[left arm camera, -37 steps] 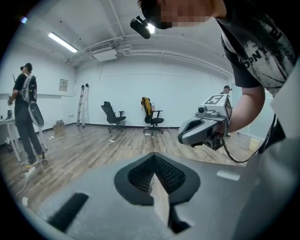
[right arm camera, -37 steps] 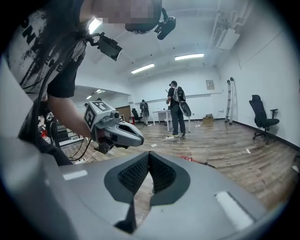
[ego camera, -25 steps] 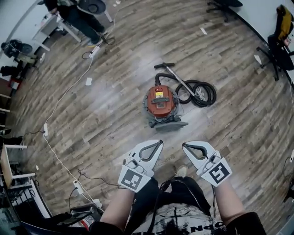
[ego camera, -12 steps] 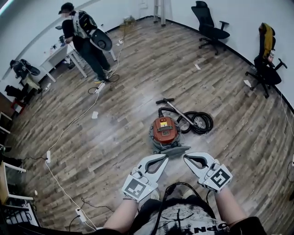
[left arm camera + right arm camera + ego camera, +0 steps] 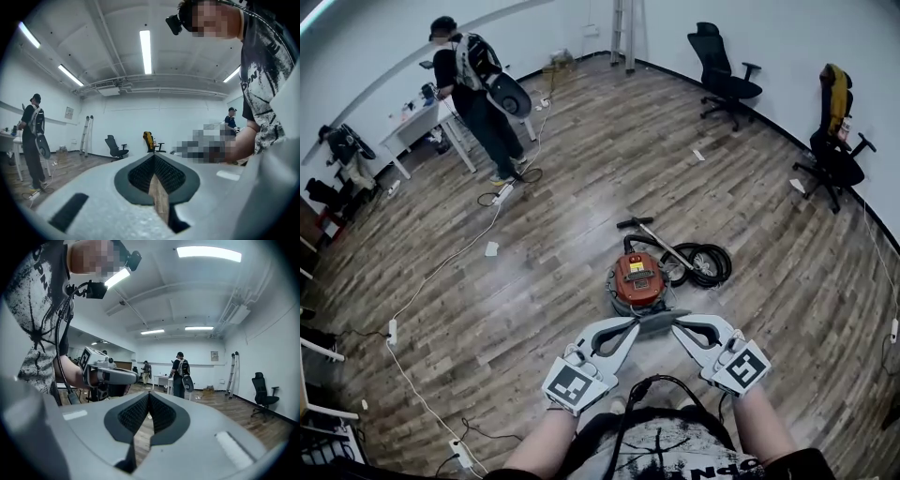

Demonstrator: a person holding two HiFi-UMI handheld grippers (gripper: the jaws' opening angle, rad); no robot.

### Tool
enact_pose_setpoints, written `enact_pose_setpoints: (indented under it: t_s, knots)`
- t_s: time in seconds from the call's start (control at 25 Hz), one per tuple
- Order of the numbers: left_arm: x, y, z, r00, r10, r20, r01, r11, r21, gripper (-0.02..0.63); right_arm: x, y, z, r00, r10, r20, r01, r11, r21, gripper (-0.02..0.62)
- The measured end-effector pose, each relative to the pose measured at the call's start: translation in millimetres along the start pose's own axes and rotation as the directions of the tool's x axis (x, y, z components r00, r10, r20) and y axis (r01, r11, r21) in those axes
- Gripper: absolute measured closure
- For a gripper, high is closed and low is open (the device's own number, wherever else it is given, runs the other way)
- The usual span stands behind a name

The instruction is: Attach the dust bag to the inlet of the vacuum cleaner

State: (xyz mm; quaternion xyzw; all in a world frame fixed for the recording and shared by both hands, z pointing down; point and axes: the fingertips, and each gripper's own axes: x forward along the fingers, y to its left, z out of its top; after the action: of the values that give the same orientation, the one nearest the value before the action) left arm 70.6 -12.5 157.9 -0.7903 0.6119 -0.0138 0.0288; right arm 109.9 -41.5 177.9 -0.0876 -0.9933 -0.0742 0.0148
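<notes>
An orange-lidded vacuum cleaner stands on the wooden floor ahead of me, with its black hose coiled to its right and a wand lying behind it. A grey flat piece lies at its near side, between my gripper tips; whether this is the dust bag I cannot tell. My left gripper is shut and empty, held level, its tips pointing right toward the other. My right gripper is shut and empty too, tips pointing left. In each gripper view the jaws meet with nothing between them.
A person with a backpack stands at a desk at the far left. Two office chairs stand along the far wall, a ladder leans there. White cables and power strips trail over the floor on the left.
Both grippers have risen and come closer together, tips almost facing. My head view has tilted up, so the vacuum cleaner sits lower in the picture and more of the room shows.
</notes>
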Motion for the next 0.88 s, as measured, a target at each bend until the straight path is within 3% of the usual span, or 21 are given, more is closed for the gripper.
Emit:
enact_pose_setpoints:
  t_s: [0.36, 0.6, 0.88]
  knots:
    - [-9.3, -11.2, -5.6, 0.997, -0.05, -0.053, 0.049, 0.999, -0.022, 0.604, 1.6, 6.1, -3.0, 0.997, 0.008, -0.078, -0.001, 0.997, 0.081, 0.589]
    - [-19.1, 1.6, -6.2, 0.998, -0.007, -0.06, 0.003, 0.998, -0.063, 0.604, 14.1, 5.3, -5.5, 0.994, 0.049, -0.093, -0.041, 0.995, 0.088, 0.589]
    - [-21.8, 7.9, -10.2, 0.998, 0.019, -0.068, -0.023, 0.998, -0.059, 0.604, 21.7, 5.2, -9.8, 0.993, 0.073, -0.093, -0.065, 0.995, 0.079, 0.589]
